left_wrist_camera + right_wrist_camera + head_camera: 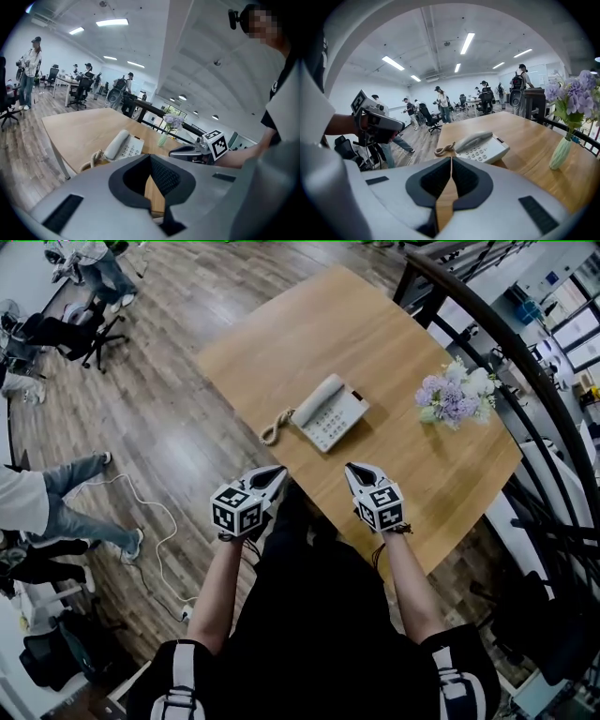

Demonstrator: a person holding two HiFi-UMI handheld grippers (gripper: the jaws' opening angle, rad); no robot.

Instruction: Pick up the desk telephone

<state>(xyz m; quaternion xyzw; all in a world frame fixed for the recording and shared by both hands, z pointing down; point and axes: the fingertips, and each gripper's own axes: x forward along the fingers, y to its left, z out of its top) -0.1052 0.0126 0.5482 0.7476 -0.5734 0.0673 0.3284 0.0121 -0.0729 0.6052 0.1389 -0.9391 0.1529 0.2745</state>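
A white desk telephone (pixel 329 414) lies on the wooden table (pixel 412 362), its handset in the cradle and a curly beige cord (pixel 275 426) at its left. The telephone (pixel 121 146) also shows ahead in the left gripper view, and the telephone (pixel 482 147) sits ahead in the right gripper view. My left gripper (pixel 277 474) hangs at the table's near edge, shut and empty. My right gripper (pixel 353 470) hovers over the near part of the table, shut and empty. Both stand short of the telephone, not touching it.
A pale green vase of lilac and white flowers (pixel 457 393) stands to the right of the telephone. A dark railing (pixel 525 362) runs along the table's far right side. People and office chairs (pixel 80 329) stand on the wooden floor at the left, with a white cable (pixel 155 521).
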